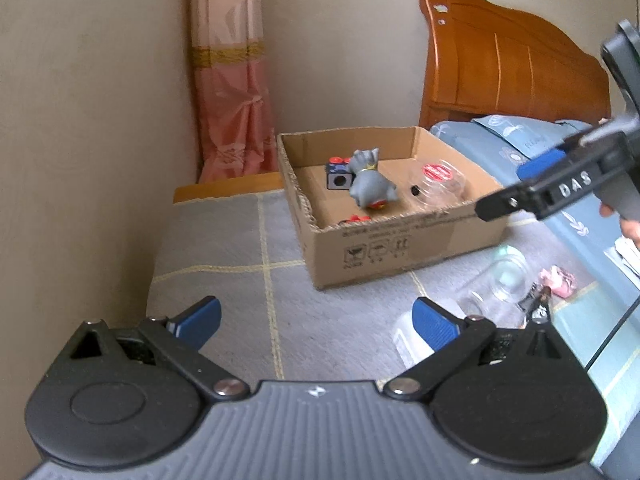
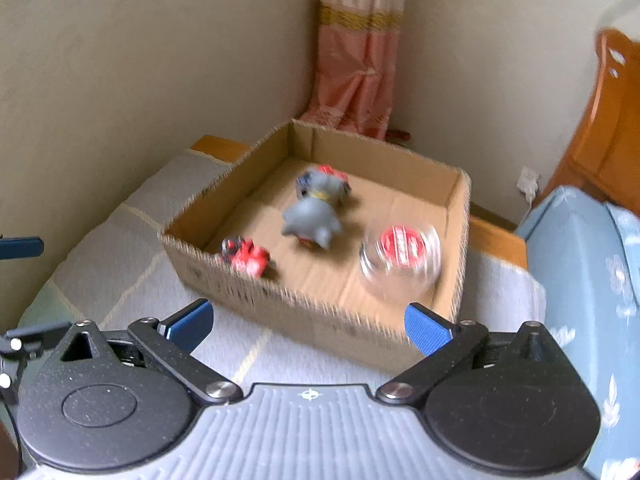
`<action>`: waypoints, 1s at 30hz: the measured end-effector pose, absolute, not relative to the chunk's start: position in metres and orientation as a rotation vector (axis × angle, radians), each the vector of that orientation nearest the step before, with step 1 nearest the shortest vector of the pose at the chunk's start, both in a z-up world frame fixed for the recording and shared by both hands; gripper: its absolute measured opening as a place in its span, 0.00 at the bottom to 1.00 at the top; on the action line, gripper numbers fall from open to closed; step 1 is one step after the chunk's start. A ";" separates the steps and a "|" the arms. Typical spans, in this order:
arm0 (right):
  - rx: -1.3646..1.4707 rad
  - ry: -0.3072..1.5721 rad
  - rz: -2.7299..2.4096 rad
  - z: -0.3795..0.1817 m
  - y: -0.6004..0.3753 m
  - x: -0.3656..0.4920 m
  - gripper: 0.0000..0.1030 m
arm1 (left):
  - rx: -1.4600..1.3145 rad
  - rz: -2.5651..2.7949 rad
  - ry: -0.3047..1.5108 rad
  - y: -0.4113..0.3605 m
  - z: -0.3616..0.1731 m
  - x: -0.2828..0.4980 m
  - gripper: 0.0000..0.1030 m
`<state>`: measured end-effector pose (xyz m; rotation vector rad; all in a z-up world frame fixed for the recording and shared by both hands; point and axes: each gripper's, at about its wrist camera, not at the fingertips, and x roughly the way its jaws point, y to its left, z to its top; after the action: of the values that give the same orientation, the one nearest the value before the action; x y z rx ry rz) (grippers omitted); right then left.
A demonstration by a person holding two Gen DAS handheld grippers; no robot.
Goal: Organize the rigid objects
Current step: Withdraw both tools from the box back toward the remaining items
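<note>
- The left wrist view sits low over the grey checked blanket (image 1: pixel 224 240), facing the room corner, with the cardboard box (image 1: pixel 400 236) a little way ahead.
- The right wrist view looks down into the same cardboard box (image 2: pixel 320 316) from nearer and higher.
- Both share the box, the pink curtain (image 1: pixel 232 80) and the corner; the left view also catches the right gripper (image 1: pixel 500 196).

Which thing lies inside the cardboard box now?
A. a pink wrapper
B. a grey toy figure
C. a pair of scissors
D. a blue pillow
B: the grey toy figure lies on the floor of the box, near its middle, with a clear jar and a red toy also inside; the pink wrapper lies outside on the grey cover.
</note>
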<state>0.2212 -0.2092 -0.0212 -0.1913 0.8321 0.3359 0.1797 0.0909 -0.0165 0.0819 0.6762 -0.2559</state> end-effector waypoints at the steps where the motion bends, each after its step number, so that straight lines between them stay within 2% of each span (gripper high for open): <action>1: -0.175 0.831 0.327 -0.025 -0.215 0.215 1.00 | 0.085 -0.261 0.679 0.089 -0.017 0.178 0.98; 18: -0.099 0.841 0.199 -0.093 -0.271 0.099 1.00 | 0.109 -0.346 0.756 0.053 -0.031 0.135 0.99; 30: -0.051 0.841 0.197 -0.136 -0.284 0.065 1.00 | 0.195 -0.436 0.792 -0.006 -0.050 0.105 0.99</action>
<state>0.0648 -0.2844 -0.1357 -0.0507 0.8407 0.1973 0.1052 -0.0056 -0.0499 0.1953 0.7920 -0.4360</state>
